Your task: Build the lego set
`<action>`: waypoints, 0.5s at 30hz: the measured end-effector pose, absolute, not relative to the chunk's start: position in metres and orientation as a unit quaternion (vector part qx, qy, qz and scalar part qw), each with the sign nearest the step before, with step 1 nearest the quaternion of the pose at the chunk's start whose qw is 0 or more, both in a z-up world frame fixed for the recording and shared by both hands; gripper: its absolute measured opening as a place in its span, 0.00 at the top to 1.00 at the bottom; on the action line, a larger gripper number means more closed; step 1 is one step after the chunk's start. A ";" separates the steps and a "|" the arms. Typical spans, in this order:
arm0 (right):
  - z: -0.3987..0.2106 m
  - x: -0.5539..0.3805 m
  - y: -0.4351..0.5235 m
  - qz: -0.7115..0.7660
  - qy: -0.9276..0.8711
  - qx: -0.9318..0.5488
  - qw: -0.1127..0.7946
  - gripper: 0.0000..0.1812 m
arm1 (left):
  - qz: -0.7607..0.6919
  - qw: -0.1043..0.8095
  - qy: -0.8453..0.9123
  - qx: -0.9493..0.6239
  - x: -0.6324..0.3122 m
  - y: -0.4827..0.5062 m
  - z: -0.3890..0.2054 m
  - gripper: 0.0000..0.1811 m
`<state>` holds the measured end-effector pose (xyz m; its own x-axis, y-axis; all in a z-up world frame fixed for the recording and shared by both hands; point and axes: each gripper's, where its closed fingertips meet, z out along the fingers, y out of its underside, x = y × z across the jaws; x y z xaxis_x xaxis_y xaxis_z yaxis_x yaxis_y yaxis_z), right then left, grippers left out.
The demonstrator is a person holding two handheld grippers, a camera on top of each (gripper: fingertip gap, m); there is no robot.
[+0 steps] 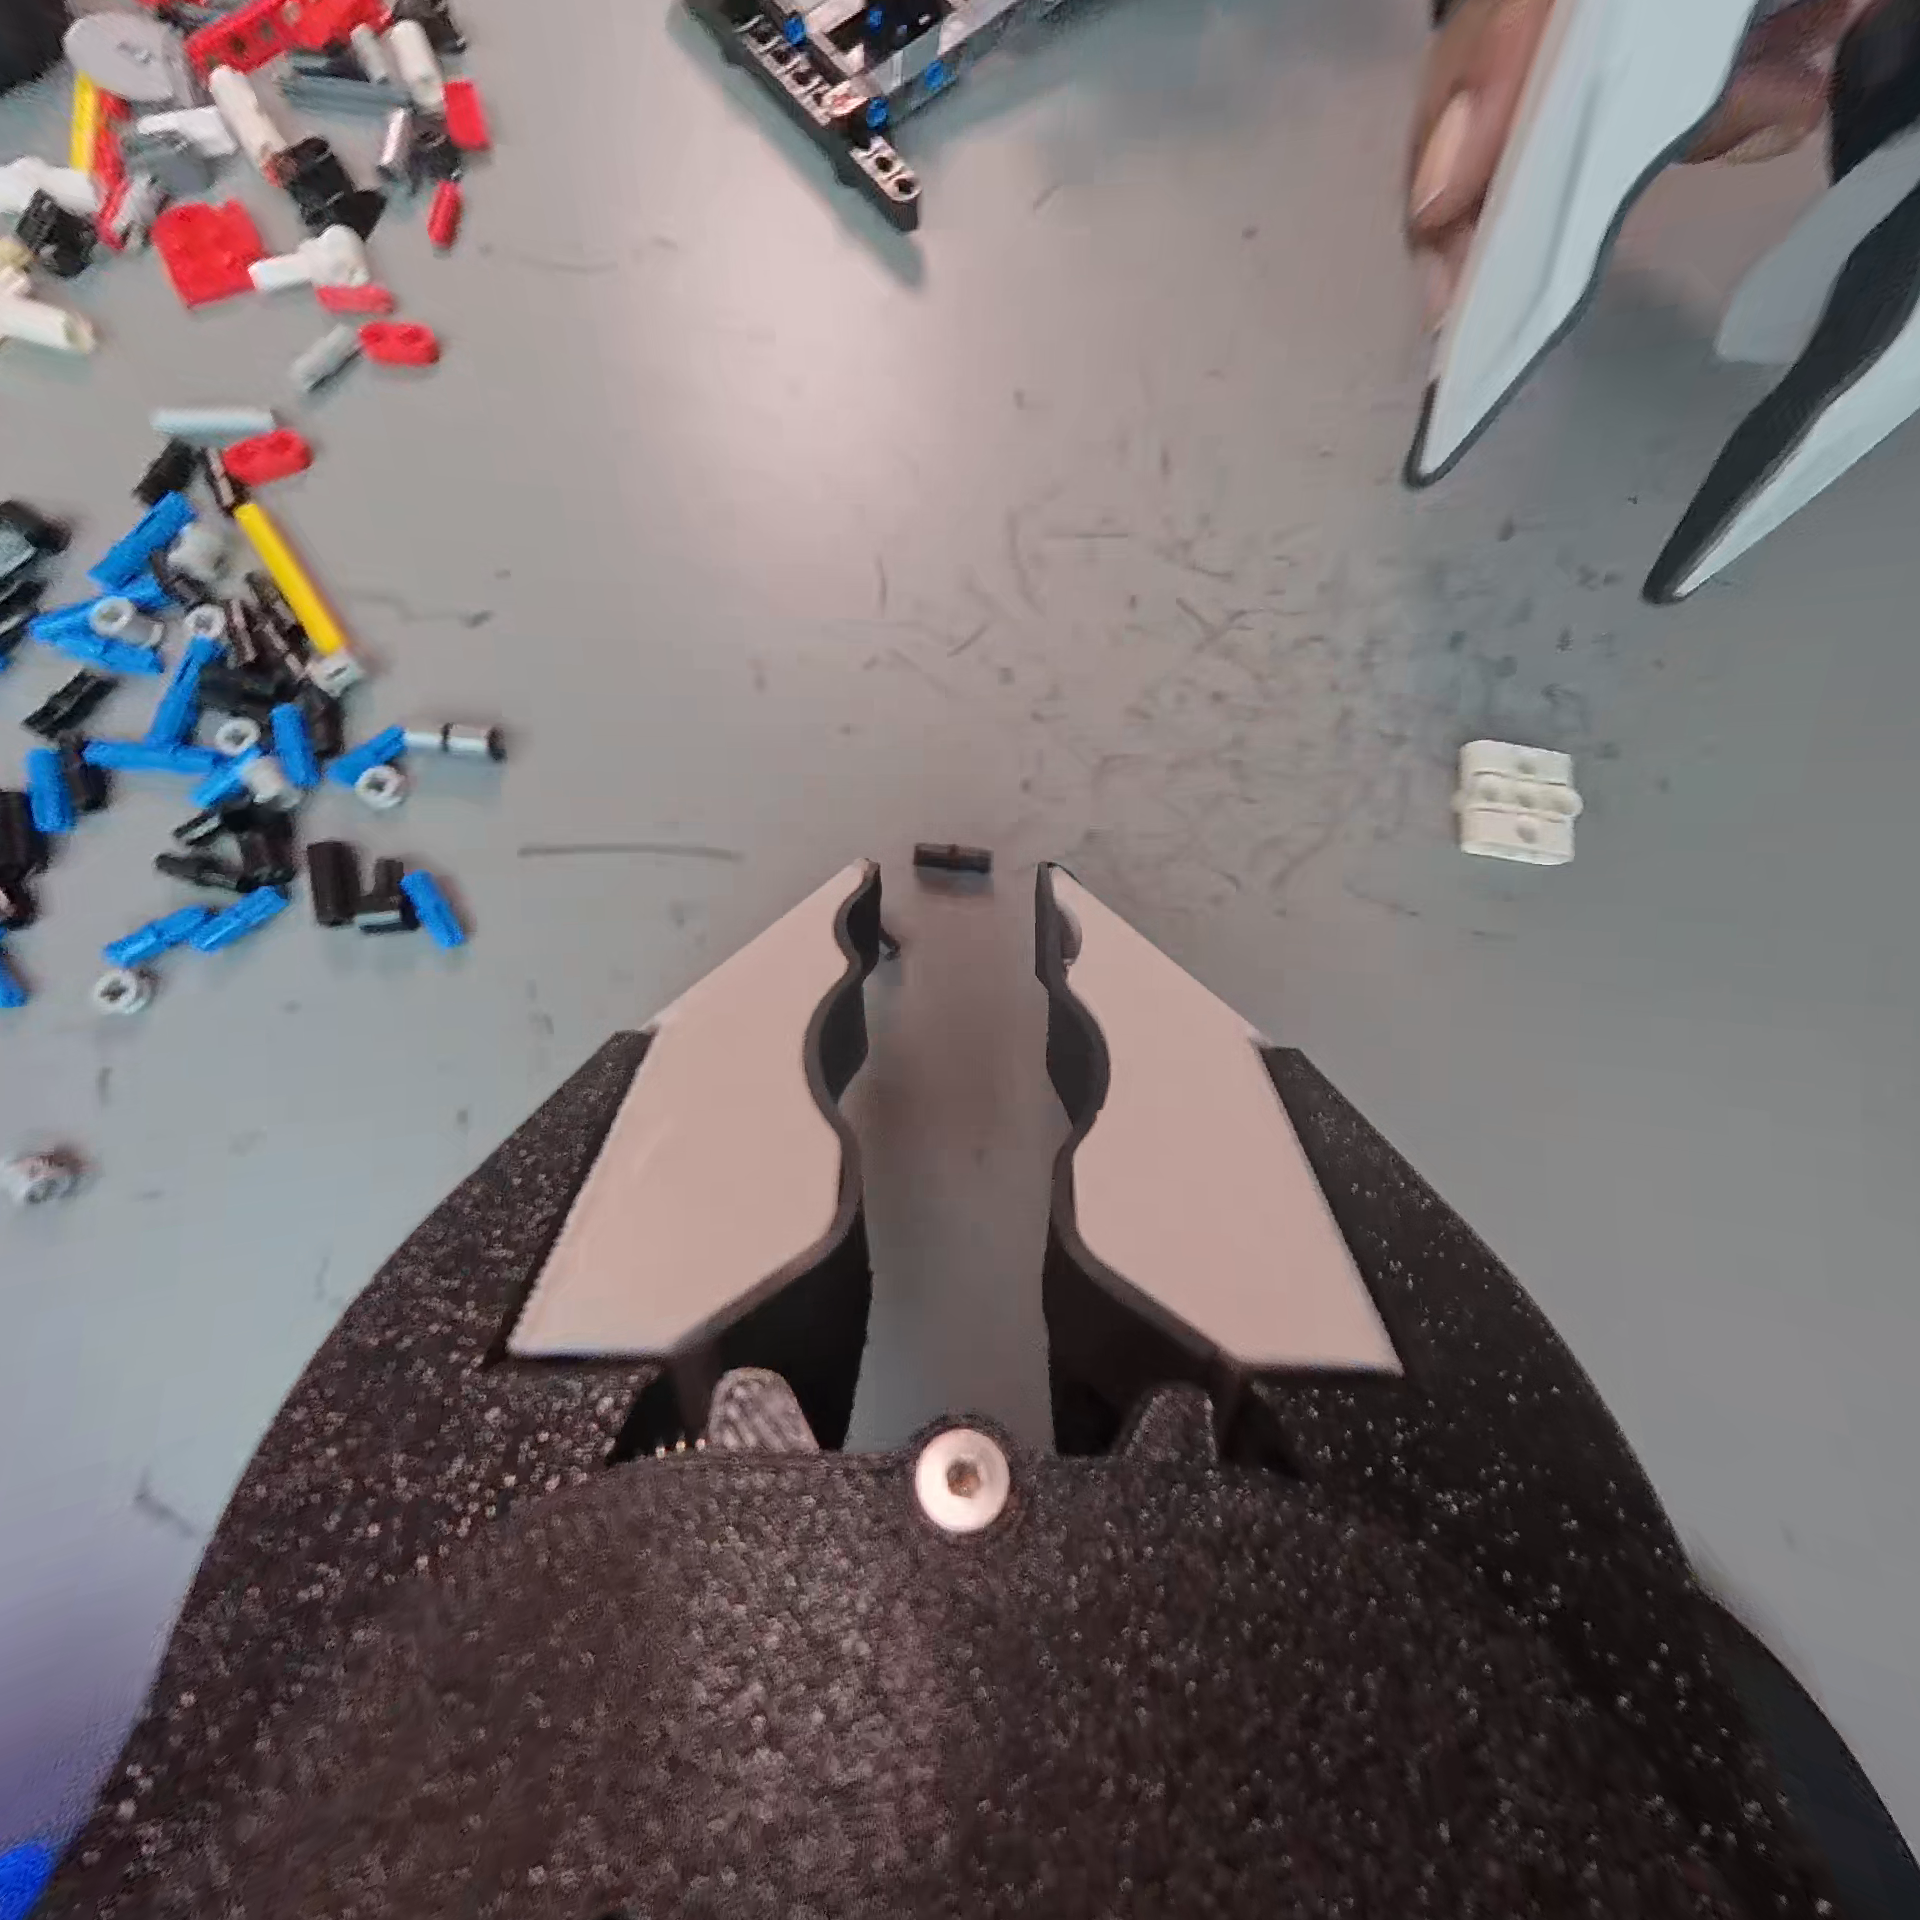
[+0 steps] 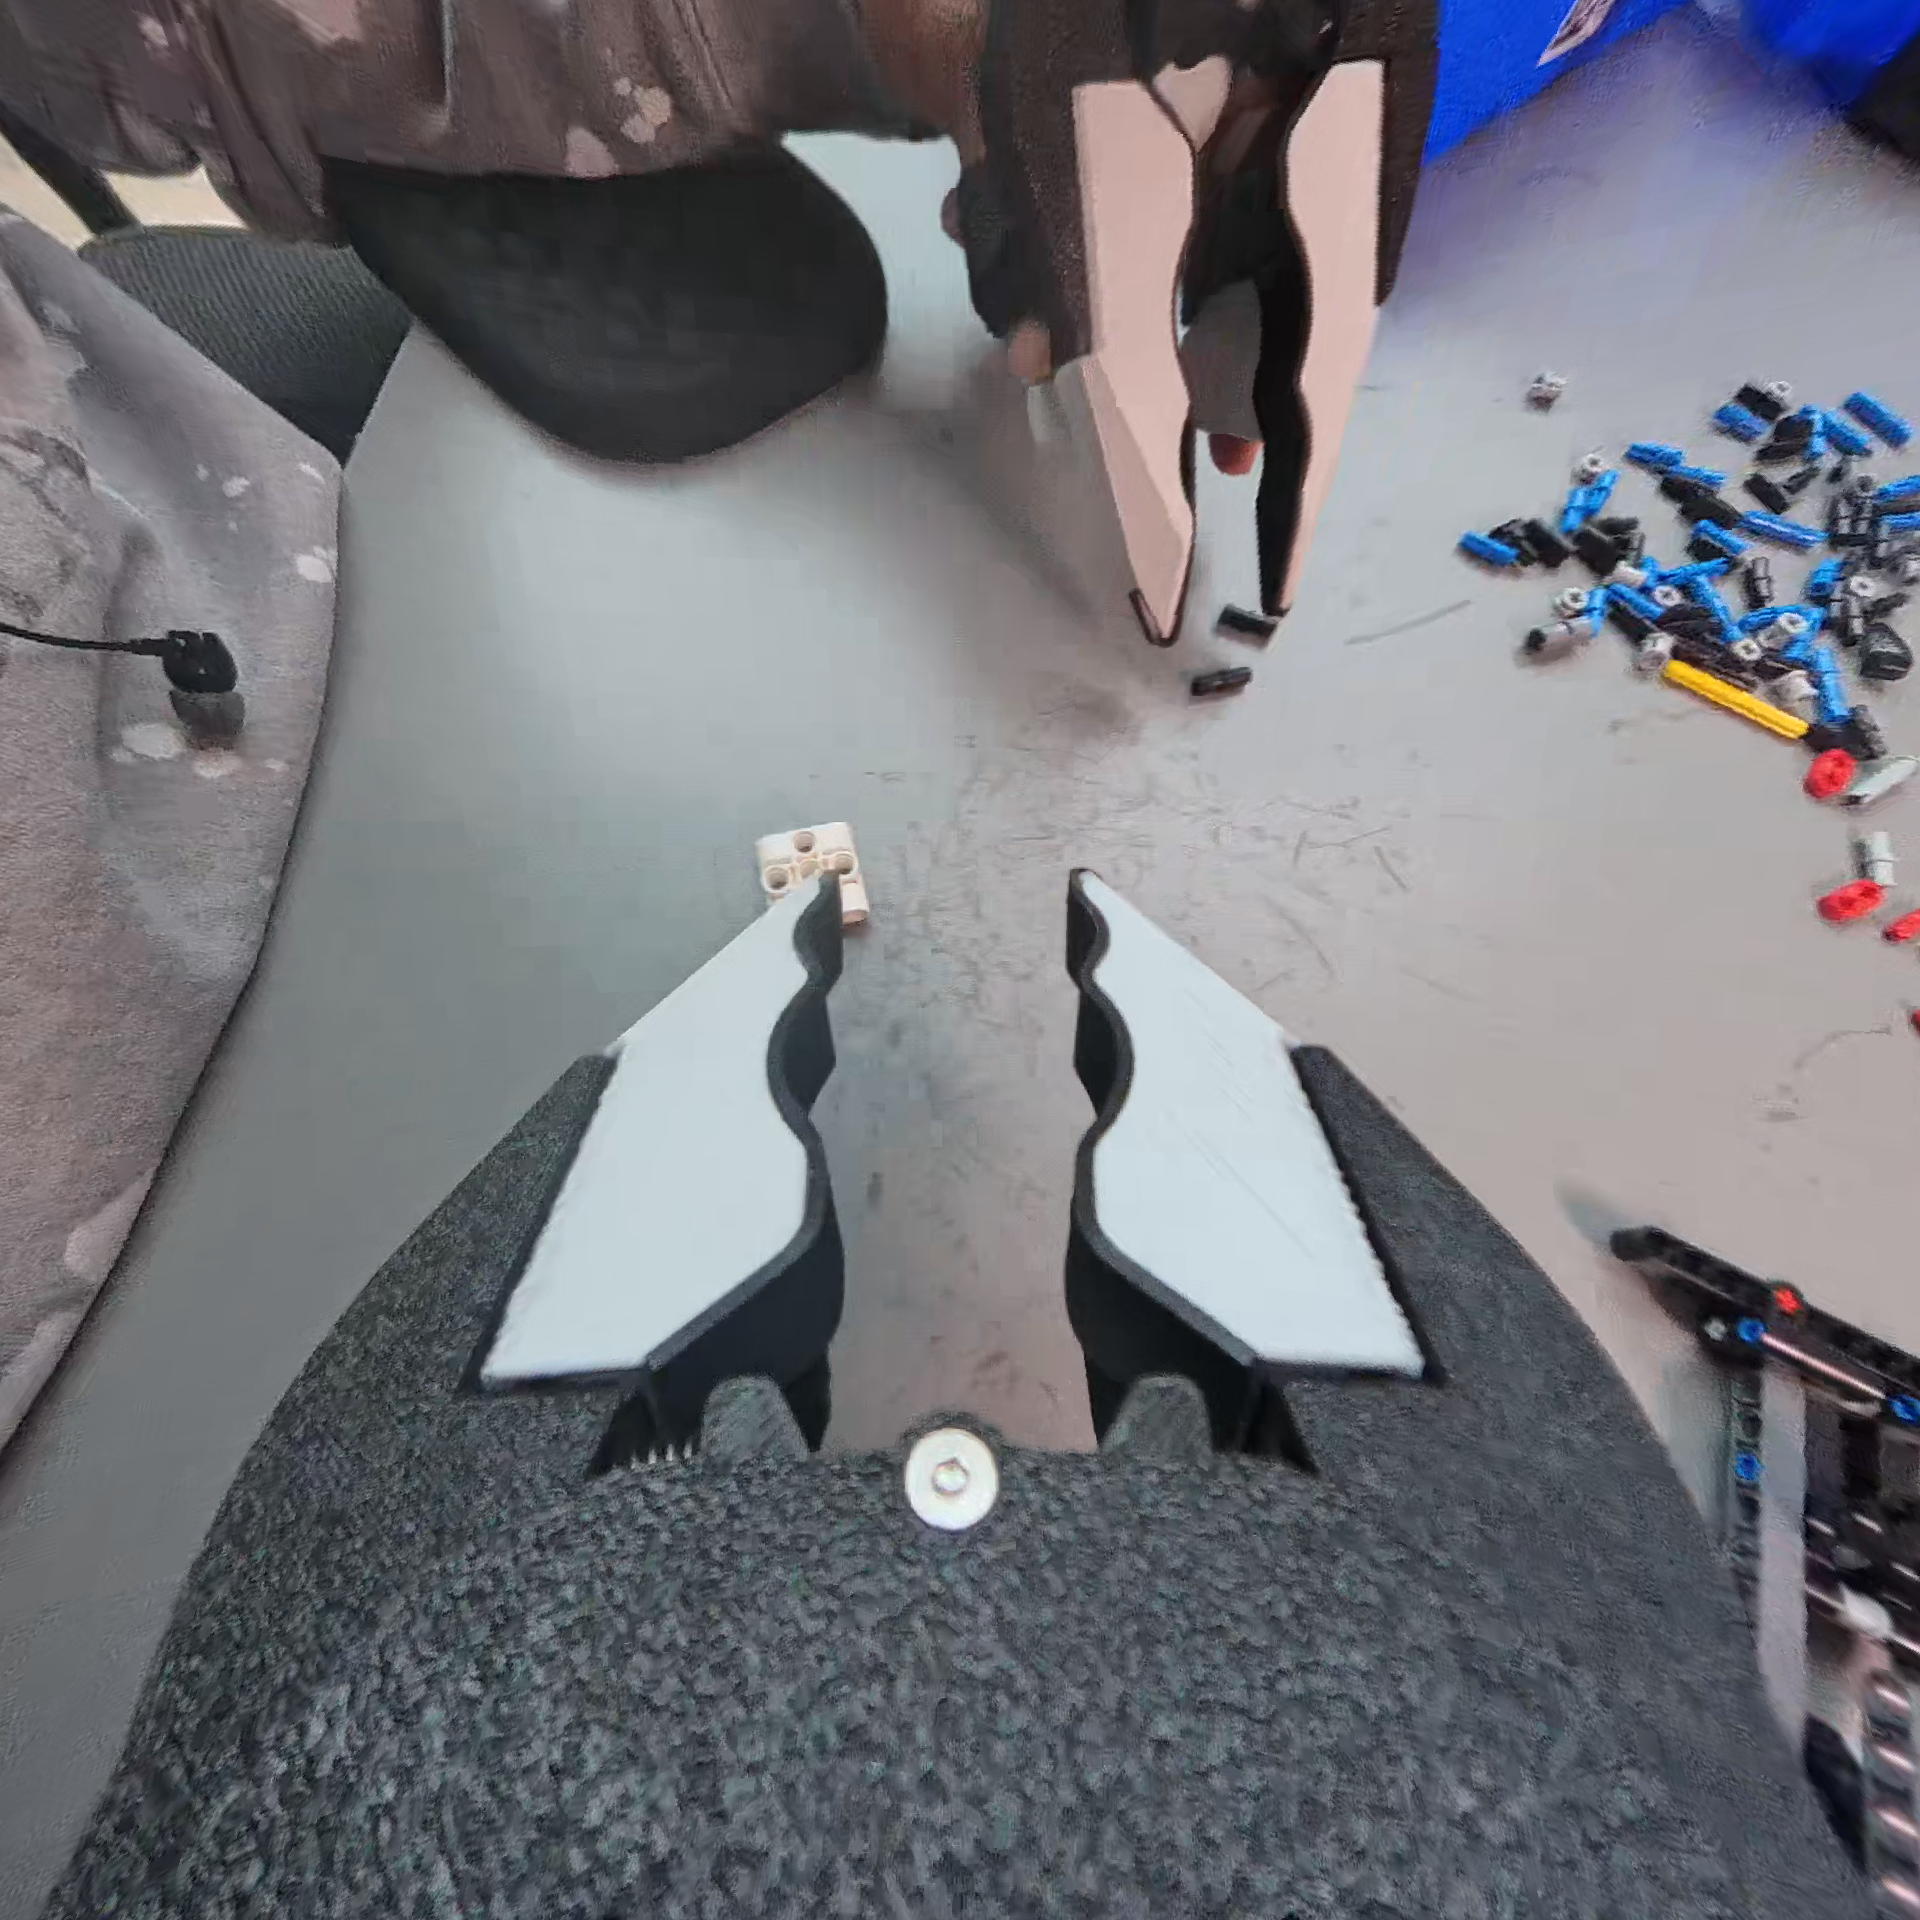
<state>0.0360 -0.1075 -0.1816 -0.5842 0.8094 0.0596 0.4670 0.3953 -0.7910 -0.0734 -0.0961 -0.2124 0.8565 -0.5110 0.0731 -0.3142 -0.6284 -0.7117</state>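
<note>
**Build partly done, loose parts still to go**

We have a partly assembled black beam frame with blue pins (image 1: 831, 94) lying at the far edge of the scuffed grey tabletop (image 1: 675, 499), so some building is done. Much remains, in our judgement: a scattered heap of blue, black, red and white loose pieces (image 1: 208, 675) lies unsorted. Our left gripper (image 1: 956, 883) stands parted and empty, a small black pin (image 1: 951, 860) on the table just beyond its tips. Our right gripper (image 2: 951, 894) is also parted and empty, with a small white holed connector block (image 2: 808, 860) beside its left fingertip, not gripped.
</note>
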 end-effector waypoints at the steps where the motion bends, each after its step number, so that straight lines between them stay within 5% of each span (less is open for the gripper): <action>1: -0.177 0.035 -0.101 0.388 -0.793 -0.405 0.238 0.78 | -0.128 0.361 0.220 -0.897 -0.081 -0.096 -0.214 0.84; 7: -0.184 0.039 -0.089 0.386 -0.779 -0.421 0.259 0.81 | -0.112 0.350 0.191 -0.910 -0.094 -0.093 -0.224 0.84; 11: -0.189 0.038 -0.091 0.388 -0.780 -0.419 0.257 0.81 | -0.087 0.346 0.194 -0.914 -0.099 -0.092 -0.227 0.98; 15: -0.184 0.033 -0.087 0.405 -0.762 -0.422 0.280 0.82 | -0.082 0.368 0.235 -0.896 -0.091 -0.092 -0.219 0.98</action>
